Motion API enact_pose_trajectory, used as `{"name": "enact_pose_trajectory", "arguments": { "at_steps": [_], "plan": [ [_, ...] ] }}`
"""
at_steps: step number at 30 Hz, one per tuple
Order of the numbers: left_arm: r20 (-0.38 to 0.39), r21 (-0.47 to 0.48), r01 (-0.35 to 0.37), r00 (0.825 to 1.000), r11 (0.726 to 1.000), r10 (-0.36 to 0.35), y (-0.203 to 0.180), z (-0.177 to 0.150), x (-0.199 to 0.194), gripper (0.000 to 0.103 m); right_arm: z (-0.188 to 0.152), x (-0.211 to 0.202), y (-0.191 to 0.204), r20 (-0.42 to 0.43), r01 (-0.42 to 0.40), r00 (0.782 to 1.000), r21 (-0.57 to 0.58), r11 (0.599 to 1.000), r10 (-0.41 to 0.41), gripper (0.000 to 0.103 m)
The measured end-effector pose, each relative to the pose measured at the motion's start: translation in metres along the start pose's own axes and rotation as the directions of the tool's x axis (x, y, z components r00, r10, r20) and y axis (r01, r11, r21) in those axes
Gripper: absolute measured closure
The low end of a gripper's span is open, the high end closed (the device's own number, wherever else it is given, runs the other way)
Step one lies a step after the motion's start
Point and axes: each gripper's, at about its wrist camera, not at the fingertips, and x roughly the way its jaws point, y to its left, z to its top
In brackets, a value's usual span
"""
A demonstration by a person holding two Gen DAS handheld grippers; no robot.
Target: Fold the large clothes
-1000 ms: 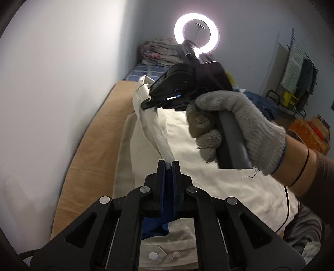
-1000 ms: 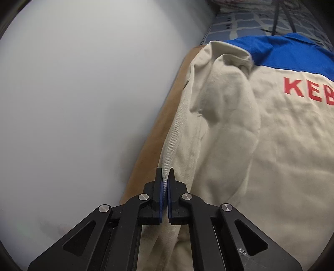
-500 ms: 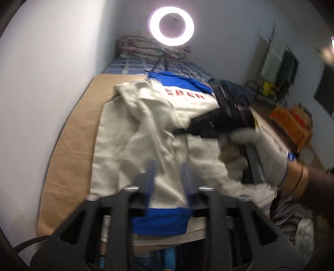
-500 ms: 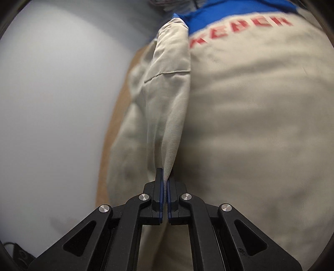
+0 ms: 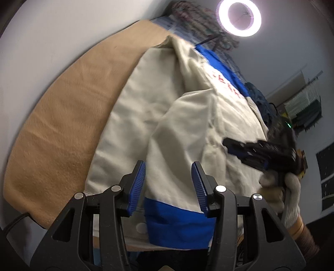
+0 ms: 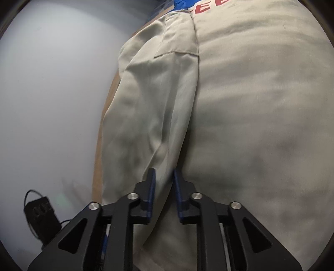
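Observation:
A large cream jacket [image 5: 146, 108] with a blue yoke, blue cuff and red letters lies spread on a tan blanket [image 5: 62, 116]. One sleeve [image 5: 177, 146] is folded across the body, its blue cuff [image 5: 177, 221] nearest me. My left gripper [image 5: 168, 185] is open just above the sleeve and holds nothing. My right gripper [image 5: 231, 146] hovers over the jacket's right side. In the right wrist view the right gripper [image 6: 163, 187] is partly open, with the folded sleeve [image 6: 158, 100] lying loose between its fingers.
A white wall [image 5: 41, 41] runs along the left of the bed. A ring light [image 5: 240, 17] and a heap of bedding stand at the far end. A small black device [image 6: 39, 210] with a cable lies by the wall.
Both grippers held the sleeve shut one second ago. They carried it over the jacket body and laid it down. The left opened first, then the right.

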Motion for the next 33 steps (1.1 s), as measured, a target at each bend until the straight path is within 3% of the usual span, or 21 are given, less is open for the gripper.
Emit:
{"name": "enact_pose_trajectory", "arguments": {
  "at_steps": [4, 5, 6, 7, 8, 11, 14, 16, 19, 23, 25, 29, 33],
  "plan": [
    [-0.065, -0.074, 0.074, 0.995, 0.995, -0.079, 0.015, -0.004, 0.011, 0.058, -0.019, 0.01, 0.002, -0.047, -0.034, 0.998, -0.004, 0.999, 0.034, 0.074],
    [-0.083, -0.075, 0.071, 0.994, 0.995, -0.077, 0.015, -0.008, 0.016, 0.065, -0.023, 0.014, 0.004, -0.057, -0.035, 0.998, -0.018, 0.999, 0.034, 0.074],
    [-0.092, -0.066, 0.055, 0.994, 0.996, -0.061, 0.012, -0.01, 0.018, 0.091, -0.026, 0.017, 0.009, -0.06, -0.036, 0.998, -0.045, 0.998, 0.033, 0.077],
    [-0.094, -0.054, 0.051, 0.994, 0.997, -0.056, 0.011, -0.012, 0.019, 0.097, -0.026, 0.022, 0.014, -0.063, -0.028, 0.998, -0.072, 0.997, 0.024, 0.093],
    [-0.083, -0.04, 0.054, 0.995, 0.998, -0.057, 0.008, -0.014, 0.016, 0.098, -0.027, 0.027, 0.022, -0.068, -0.006, 0.998, -0.11, 0.994, -0.002, 0.097],
    [-0.015, -0.018, 0.076, 0.997, 0.997, -0.076, -0.001, -0.02, -0.016, 0.1, -0.029, 0.032, 0.044, -0.073, 0.036, 0.996, -0.198, 0.98, -0.051, 0.097],
    [0.092, 0.055, 0.032, 0.995, 0.998, -0.037, -0.011, -0.031, -0.057, 0.1, -0.031, 0.023, 0.064, -0.074, 0.051, 0.995, -0.257, 0.965, -0.073, 0.094],
    [0.136, 0.074, -0.009, 0.991, 0.997, -0.001, -0.014, -0.038, -0.068, 0.1, -0.027, 0.012, 0.075, -0.065, 0.049, 0.995, -0.289, 0.956, -0.07, 0.085],
    [0.126, 0.042, -0.033, 0.992, 0.999, 0.027, -0.008, -0.046, -0.064, 0.1, -0.014, -0.002, 0.098, -0.006, 0.109, 0.993, -0.371, 0.922, -0.12, 0.085],
    [0.098, 0.011, -0.069, 0.993, 0.998, 0.068, 0.0, -0.047, -0.05, 0.1, 0.028, -0.01, 0.133, 0.065, 0.173, 0.985, -0.441, 0.881, -0.161, 0.084],
    [0.101, 0.01, -0.08, 0.992, 0.997, 0.078, 0.001, -0.045, -0.049, 0.1, 0.052, -0.012, 0.144, 0.094, 0.194, 0.981, -0.459, 0.867, -0.17, 0.075],
    [0.105, 0.024, -0.086, 0.991, 0.996, 0.083, -0.005, -0.044, -0.045, 0.1, 0.071, 0.005, 0.165, 0.121, 0.246, 0.969, -0.485, 0.839, -0.215, 0.07],
    [0.096, 0.038, -0.087, 0.992, 0.995, 0.083, -0.004, -0.045, -0.047, 0.1, 0.102, 0.05, 0.19, 0.112, 0.29, 0.956, -0.477, 0.829, -0.27, 0.07]
  ]
}}
